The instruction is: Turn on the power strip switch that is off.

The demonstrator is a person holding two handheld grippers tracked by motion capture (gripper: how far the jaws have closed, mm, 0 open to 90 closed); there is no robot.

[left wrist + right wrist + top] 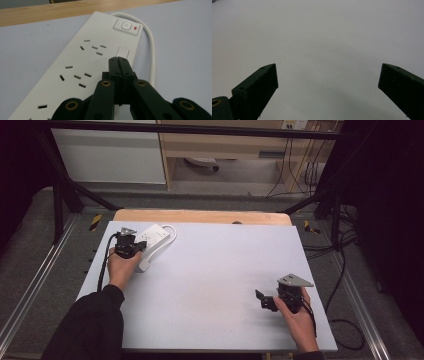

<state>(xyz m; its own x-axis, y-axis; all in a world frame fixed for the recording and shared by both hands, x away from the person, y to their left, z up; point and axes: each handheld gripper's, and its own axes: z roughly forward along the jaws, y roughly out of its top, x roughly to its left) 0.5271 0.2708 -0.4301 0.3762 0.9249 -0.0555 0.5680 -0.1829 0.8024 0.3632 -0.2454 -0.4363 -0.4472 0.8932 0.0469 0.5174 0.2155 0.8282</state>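
We bring the closed left gripper (117, 58) over the power strip (82, 62) at the table's far left.
Next we'd press its switch (126, 25); right gripper (328, 75) gapes idle.

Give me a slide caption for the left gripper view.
Shut left gripper poised over a white power strip near its switch.

A white power strip (151, 239) lies flat at the table's far-left corner, about ten o'clock, its long axis running toward one o'clock. Rows of socket slots line its top; a square switch (126, 25) with a small red light sits at the far end, where a white cord (151, 42) loops out
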